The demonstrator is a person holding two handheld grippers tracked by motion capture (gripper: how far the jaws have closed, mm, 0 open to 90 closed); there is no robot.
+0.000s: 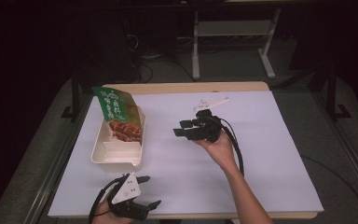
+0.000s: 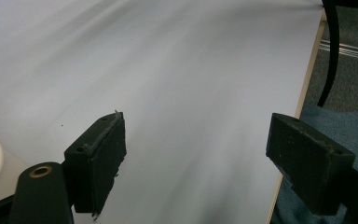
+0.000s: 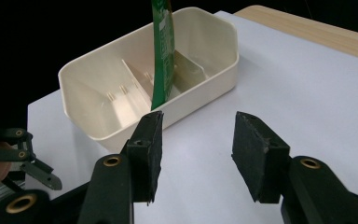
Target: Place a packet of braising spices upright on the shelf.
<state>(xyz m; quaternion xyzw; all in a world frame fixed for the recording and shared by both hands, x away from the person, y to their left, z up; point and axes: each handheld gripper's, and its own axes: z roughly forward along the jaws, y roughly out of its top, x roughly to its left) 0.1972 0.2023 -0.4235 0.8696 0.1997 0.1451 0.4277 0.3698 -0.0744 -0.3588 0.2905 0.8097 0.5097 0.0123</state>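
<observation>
Clearly, green pouch (image 3: 162,51) stands in tray (image 3: 88,79) beyond right tongs (image 3: 196,154).

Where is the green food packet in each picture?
High view: the green food packet stands in the cream tray, left of centre.
Left gripper view: not seen here.
Right gripper view: top centre, edge-on, inside the tray.
Shared landmark: the white table sheet.

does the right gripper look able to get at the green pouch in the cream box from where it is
Probably yes. The right gripper faces the cream box with jaws apart and nothing between them, and bare white table lies in between. The green pouch stands above the rim, edge-on to the jaws.
</observation>
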